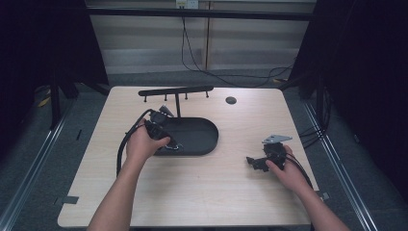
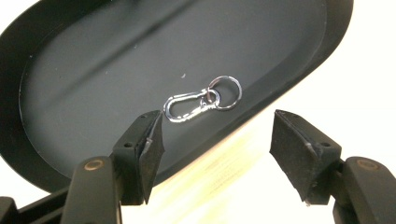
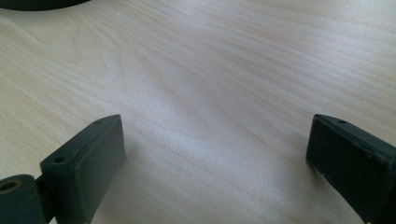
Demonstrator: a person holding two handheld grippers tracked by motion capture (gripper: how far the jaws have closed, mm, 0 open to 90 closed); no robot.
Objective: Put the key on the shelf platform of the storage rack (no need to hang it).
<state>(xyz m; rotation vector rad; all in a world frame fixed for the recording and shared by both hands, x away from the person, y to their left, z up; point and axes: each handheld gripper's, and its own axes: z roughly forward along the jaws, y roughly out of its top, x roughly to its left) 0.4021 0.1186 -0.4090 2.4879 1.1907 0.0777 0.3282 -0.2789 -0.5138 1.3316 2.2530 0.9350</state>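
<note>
A small silver snap clip with a key ring (image 2: 201, 101) lies inside a black oval tray (image 2: 93, 70), close to its near rim. My left gripper (image 2: 217, 140) hangs open just above that rim, its jaws spread wide to either side of the clip and touching nothing. In the high view the left gripper (image 1: 166, 139) sits at the tray's (image 1: 204, 130) left end, held by a hand. My right gripper (image 3: 215, 154) is open low over bare wood, and in the high view the right gripper (image 1: 255, 162) rests at the table's right side.
A black T-shaped rack with small pegs (image 1: 175, 91) stands behind the tray. A dark round grommet (image 1: 231, 100) sits in the tabletop at the back. Cables trail from both grippers. The light wooden table (image 1: 216, 192) has dark floor around it.
</note>
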